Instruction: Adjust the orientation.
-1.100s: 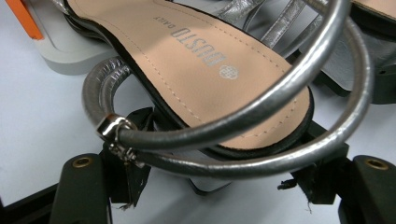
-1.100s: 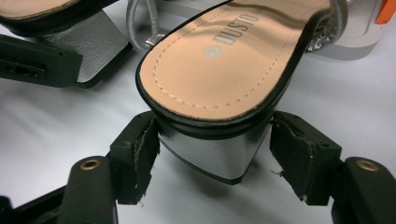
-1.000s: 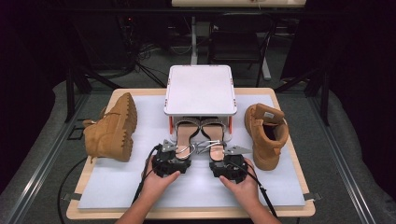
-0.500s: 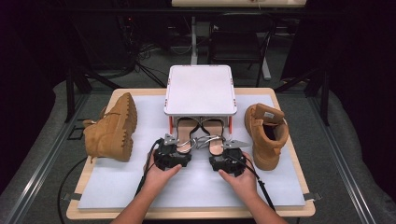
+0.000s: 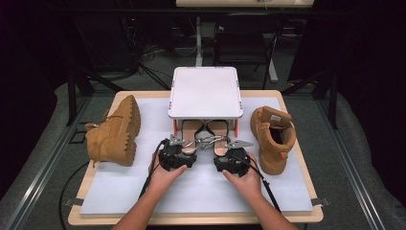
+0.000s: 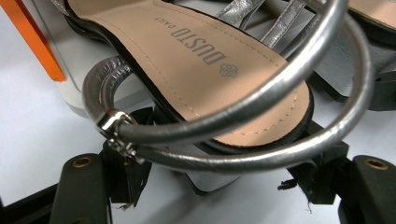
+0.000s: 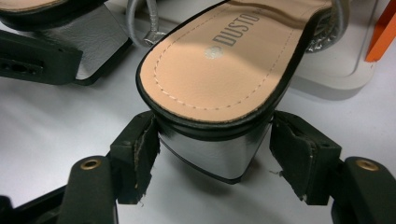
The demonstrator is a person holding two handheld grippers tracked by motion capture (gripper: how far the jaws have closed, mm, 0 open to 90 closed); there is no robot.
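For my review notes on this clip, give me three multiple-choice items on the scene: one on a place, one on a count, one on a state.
1. Where do the front parts of the two sandals lie?
A. under the white stand
B. on top of the white stand
C. inside a boot

2. How many tan boots are on the table?
A. one
B. two
C. three

3. How does the left boot lie?
A. upright on its sole
B. tipped on its side
C. upside down on the stand

Key: 1 A, the left sandal and right sandal reach in beneath the white stand, heels toward the person. 2 B, the left boot and the right boot flank the stand. 3 B, its treaded sole faces sideways in the high view, while the right boot stands upright.
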